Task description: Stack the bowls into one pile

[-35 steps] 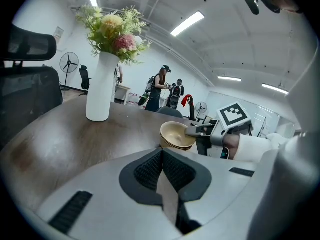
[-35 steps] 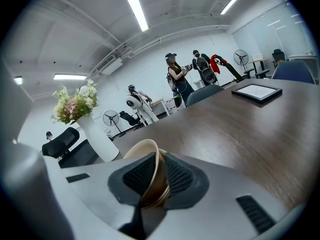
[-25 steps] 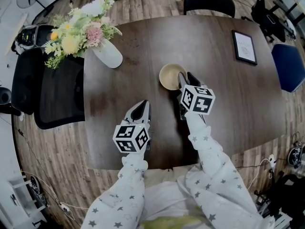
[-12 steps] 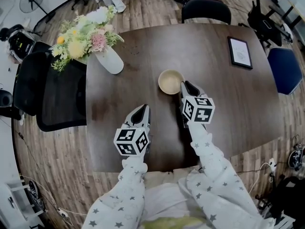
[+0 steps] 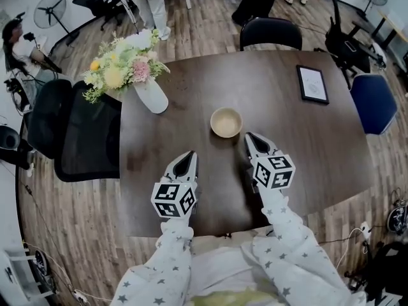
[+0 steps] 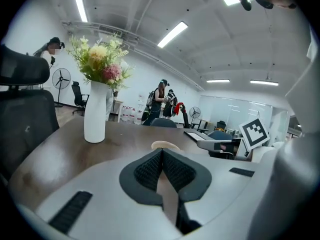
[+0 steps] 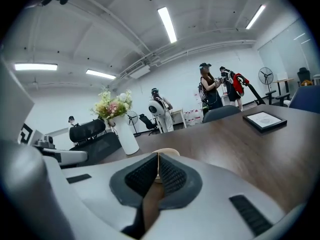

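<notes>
Over dark table (image 5: 306, 152), hovering near bowl (image 5: 226, 122): holding left gripper (image 5: 190, 156) closed, empty; just closing right gripper (image 5: 250, 138) fully on nothing.

Table (image 5: 197, 85) bare along the near edge and through the middle; only the bowl (image 5: 226, 122) stands at centre, with open passage on every side. Far-left corner blocked by the vase of flowers (image 5: 151, 95); the framed picture (image 5: 313, 84) lies flat far right, well apart from the bowl. Black chair (image 5: 83, 139) hugs the left side, another chair (image 5: 270, 33) the far edge, and a blue chair (image 5: 371, 104) the right.
</notes>
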### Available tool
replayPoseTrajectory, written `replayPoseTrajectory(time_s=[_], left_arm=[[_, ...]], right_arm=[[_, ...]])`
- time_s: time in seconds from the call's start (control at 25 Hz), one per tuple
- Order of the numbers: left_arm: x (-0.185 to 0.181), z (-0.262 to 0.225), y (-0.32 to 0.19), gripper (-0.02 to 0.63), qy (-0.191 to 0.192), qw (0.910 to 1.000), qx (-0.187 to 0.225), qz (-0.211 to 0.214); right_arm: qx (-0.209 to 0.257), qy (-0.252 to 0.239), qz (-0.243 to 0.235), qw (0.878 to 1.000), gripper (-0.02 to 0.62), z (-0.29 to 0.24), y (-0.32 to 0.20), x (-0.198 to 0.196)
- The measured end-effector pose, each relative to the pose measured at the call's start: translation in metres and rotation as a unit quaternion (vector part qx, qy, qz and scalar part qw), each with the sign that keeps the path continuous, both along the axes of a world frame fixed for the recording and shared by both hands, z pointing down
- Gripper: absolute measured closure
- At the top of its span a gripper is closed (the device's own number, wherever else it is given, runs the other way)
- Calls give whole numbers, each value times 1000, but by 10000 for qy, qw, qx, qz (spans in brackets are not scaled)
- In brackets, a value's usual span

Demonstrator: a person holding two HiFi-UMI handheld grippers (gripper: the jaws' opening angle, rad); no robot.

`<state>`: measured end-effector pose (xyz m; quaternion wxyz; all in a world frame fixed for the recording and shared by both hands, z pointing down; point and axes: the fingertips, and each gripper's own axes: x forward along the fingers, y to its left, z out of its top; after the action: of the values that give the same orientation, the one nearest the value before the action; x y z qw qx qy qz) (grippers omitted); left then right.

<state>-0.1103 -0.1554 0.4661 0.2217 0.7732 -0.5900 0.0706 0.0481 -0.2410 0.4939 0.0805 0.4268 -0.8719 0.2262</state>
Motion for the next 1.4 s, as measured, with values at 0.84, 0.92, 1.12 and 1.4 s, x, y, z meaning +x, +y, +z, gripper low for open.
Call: replayPoseTrajectory(time_s=[0.84, 0.92, 1.12, 1.4], left_arm=[[-26, -81, 28, 581, -451, 9928, 1020, -433], [-27, -88, 32, 581, -494, 9916, 1097, -472], [-30, -102, 41, 581, -580, 9884, 1271, -588], [-32, -113, 44, 581, -680, 9857, 1404, -641]], right_arm=[[760, -806, -10, 9938, 574, -91, 31, 36], [821, -827, -30, 9932, 574, -97, 33, 37], [1072, -801, -102, 9910, 574, -113, 39, 36], [1291, -789, -151, 9884, 574, -126, 40, 34]])
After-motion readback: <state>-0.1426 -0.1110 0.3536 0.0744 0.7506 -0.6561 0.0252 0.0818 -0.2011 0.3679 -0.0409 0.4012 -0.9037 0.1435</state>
